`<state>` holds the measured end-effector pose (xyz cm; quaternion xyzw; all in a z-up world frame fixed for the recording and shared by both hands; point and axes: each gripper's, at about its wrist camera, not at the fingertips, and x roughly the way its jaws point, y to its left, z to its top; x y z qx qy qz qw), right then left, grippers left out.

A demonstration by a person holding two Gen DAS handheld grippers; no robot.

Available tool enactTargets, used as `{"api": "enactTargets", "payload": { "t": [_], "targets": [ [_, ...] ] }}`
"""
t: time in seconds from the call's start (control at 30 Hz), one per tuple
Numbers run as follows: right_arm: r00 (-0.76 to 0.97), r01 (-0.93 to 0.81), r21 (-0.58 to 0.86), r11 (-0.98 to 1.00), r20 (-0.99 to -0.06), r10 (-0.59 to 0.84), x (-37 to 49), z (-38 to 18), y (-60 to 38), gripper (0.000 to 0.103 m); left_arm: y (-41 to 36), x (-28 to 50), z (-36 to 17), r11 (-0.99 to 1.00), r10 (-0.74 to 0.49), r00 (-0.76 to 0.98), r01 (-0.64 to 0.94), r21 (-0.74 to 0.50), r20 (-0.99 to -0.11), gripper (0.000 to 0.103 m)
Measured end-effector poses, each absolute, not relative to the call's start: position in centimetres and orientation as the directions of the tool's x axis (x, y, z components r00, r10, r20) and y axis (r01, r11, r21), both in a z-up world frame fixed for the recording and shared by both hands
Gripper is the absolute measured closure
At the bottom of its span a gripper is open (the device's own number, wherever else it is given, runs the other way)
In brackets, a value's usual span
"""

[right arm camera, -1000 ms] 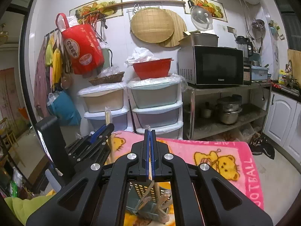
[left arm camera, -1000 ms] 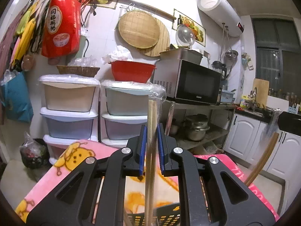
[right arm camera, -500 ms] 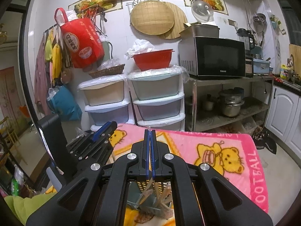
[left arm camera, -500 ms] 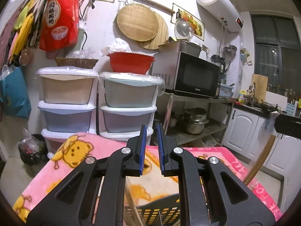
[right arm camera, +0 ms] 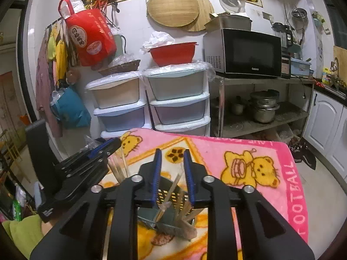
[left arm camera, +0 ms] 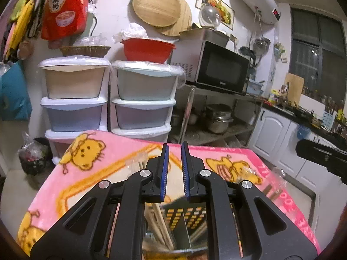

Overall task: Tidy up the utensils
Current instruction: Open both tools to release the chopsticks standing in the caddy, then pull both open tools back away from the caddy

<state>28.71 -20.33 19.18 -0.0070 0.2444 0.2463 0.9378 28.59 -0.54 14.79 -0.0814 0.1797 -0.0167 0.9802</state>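
Note:
A dark perforated utensil holder (right arm camera: 168, 191) stands on the pink bear blanket (right arm camera: 249, 151), with several wooden chopsticks (right arm camera: 173, 186) leaning in it. My right gripper (right arm camera: 172, 153) hovers just above it. Its jaws are opening, and one stick's tip shows low in the gap without touching the pads. My left gripper (left arm camera: 173, 146) is over the holder (left arm camera: 186, 214) too, its blue pads a narrow gap apart with nothing between them. Under it, wrapped chopsticks (left arm camera: 158, 223) stand in the holder. In the right wrist view the left gripper (right arm camera: 109, 146) comes in from the left, beside a bundle of sticks (right arm camera: 118, 169).
The blanket-covered table ends close beyond the holder. Behind it stand stacked plastic drawers (left arm camera: 143, 99) with a red bowl (left arm camera: 147, 49) on top. A steel rack (right arm camera: 260, 119) carries a microwave (right arm camera: 245, 52) and pots. White cabinets (left arm camera: 273, 134) line the right.
The chopsticks that my left gripper held a second ago are gone from its pads and now stand in the holder. My right gripper's pads have parted from a thin stick, and it has sunk slightly.

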Motion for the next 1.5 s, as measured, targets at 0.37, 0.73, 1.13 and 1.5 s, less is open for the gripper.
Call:
{"api": "enactTargets", "payload": {
  "t": [0.37, 0.73, 1.13, 1.5],
  "targets": [
    [0.760, -0.462, 0.092, 0.882, -0.472, 0.447, 26.8, 18.6, -20.8, 0.060, -0.3, 26.1, 14.9, 0.977, -0.146, 0.903, 0.068, -0.201, -0.405, 0.067],
    [0.765, -0.474, 0.070, 0.878, -0.461, 0.449, 23.8, 18.0, -20.8, 0.045, 0.7, 23.7, 14.5, 0.966, -0.203, 0.871, 0.105, -0.234, -0.447, 0.046],
    [0.773, -0.484, 0.057, 0.873, -0.440, 0.457, 21.2, 17.3, -20.3, 0.026, 2.5, 21.3, 13.9, 0.962, -0.202, 0.864, 0.087, -0.259, -0.460, 0.018],
    [0.792, -0.468, 0.020, 0.883, -0.434, 0.430, 18.6, 15.6, -20.0, 0.008, 3.0, 18.1, 12.7, 0.962, -0.203, 0.861, 0.087, -0.257, -0.467, 0.011]
  ]
}}
